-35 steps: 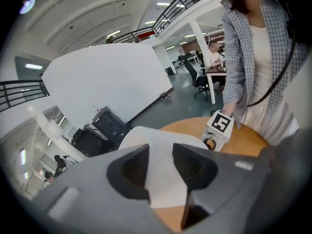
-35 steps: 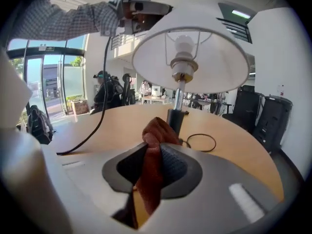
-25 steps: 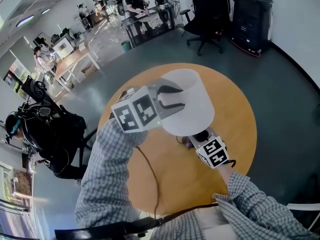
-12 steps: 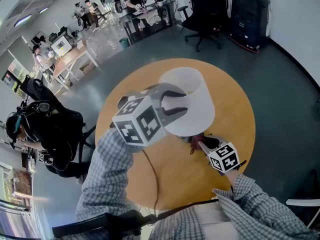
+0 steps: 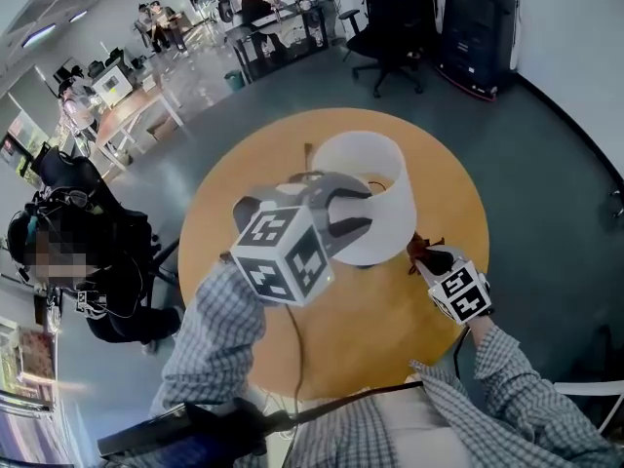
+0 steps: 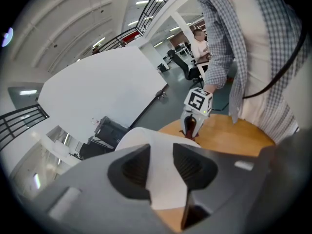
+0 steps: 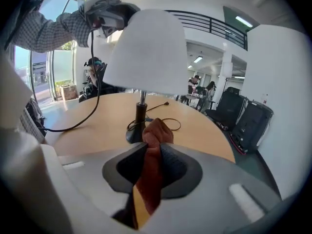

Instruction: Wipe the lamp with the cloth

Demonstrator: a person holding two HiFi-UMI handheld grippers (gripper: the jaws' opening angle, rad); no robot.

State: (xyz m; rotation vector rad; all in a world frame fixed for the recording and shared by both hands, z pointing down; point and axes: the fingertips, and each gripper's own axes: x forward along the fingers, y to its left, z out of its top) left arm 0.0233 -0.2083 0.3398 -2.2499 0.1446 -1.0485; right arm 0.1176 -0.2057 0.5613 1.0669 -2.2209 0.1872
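A table lamp with a white shade stands on the round wooden table. My left gripper reaches in from the near left and is shut on the shade's near wall. In the left gripper view the white shade runs between the pads of that gripper. My right gripper hangs to the right of the shade, shut on a bunched red-brown cloth. In the right gripper view the cloth sticks out of the jaws, a short way from the lamp's black base and below the shade.
The lamp's black cord lies looped on the table behind the base. A seated person is on the left, beyond the table's edge. An office chair and black cases stand at the back.
My right gripper has carried the cloth from under the shade's near edge out to its right side. The left gripper has stayed on the shade, shifting slightly nearer.
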